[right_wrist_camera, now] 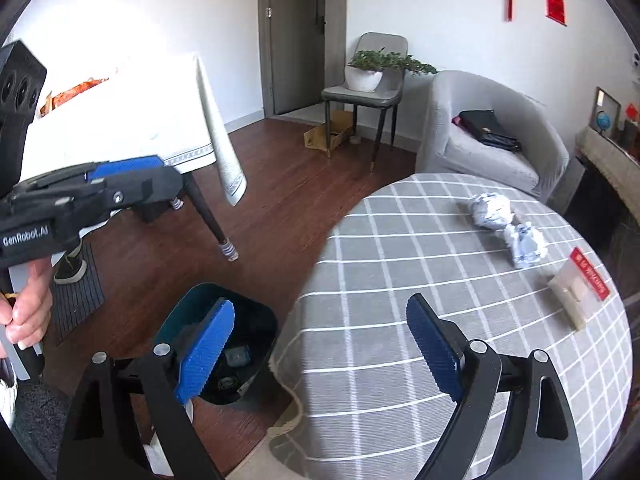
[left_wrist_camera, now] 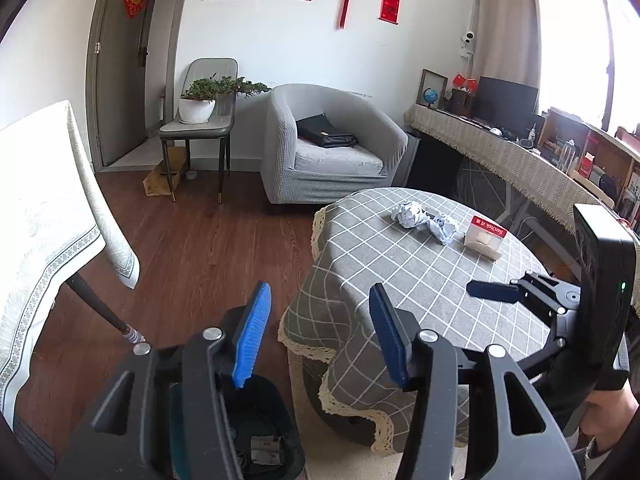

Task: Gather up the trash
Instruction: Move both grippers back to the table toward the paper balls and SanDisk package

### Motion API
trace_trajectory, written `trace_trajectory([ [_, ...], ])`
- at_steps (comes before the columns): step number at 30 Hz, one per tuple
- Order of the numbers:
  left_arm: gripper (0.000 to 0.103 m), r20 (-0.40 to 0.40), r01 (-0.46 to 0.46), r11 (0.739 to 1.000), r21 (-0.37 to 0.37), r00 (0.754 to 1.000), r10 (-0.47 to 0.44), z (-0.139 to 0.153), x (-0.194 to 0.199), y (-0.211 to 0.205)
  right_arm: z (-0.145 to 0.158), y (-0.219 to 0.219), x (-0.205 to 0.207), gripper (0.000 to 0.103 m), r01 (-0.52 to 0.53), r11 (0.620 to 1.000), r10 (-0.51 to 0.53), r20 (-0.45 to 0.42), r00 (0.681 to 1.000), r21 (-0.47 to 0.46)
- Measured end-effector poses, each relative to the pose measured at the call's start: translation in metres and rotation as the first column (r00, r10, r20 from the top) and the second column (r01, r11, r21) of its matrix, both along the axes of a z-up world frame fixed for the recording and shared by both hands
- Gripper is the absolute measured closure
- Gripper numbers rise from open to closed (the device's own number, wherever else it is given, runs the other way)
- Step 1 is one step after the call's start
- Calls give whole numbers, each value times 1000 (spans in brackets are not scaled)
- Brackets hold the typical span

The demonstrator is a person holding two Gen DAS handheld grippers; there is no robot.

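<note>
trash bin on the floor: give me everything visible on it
The trash bin is a dark, plastic-looking container with a rounded-rectangular rim, teal on the inner wall. It stands upright and open-topped on the wood floor, close beside the draped round table; whether they touch is unclear. A few discarded items lie at its bottom, too dim to identify. Both open grippers partly block it; neither touches it.

We can't make out what lies inside the bin (right_wrist_camera: 224, 344): dark shapes only, and our own blue fingers cover part of its mouth. The red print on the small card box (left_wrist_camera: 486, 236) near the round table's far edge is too small to read. The white table (right_wrist_camera: 132, 120) is blown out by glare.
</note>
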State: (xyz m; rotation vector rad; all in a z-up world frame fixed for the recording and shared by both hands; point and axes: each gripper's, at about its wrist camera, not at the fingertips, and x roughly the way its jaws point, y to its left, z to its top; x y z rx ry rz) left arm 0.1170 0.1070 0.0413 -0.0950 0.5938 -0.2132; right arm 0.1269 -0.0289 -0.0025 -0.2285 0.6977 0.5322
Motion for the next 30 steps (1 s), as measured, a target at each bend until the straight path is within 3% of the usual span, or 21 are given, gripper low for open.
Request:
trace_trajectory([
  [7,44,-11,21,1000,17,1000,-20,-8,30,-35,15,-62,23,14,75,997,-77,74,994,24],
  [19,34,-46,130,990,45,991,-128,-27,88,-108,14,-146,58,14,116,993,-117,66,991,28],
  [25,28,-49,197,980,10,979,-197,-27,115,-144,16,-190,81,14,154,987,-156,48,987,51],
  [30,26,-79,244,969,30,967,-241,-35,135,-175,14,-221,95,28,162,983,-163,12,987,83],
])
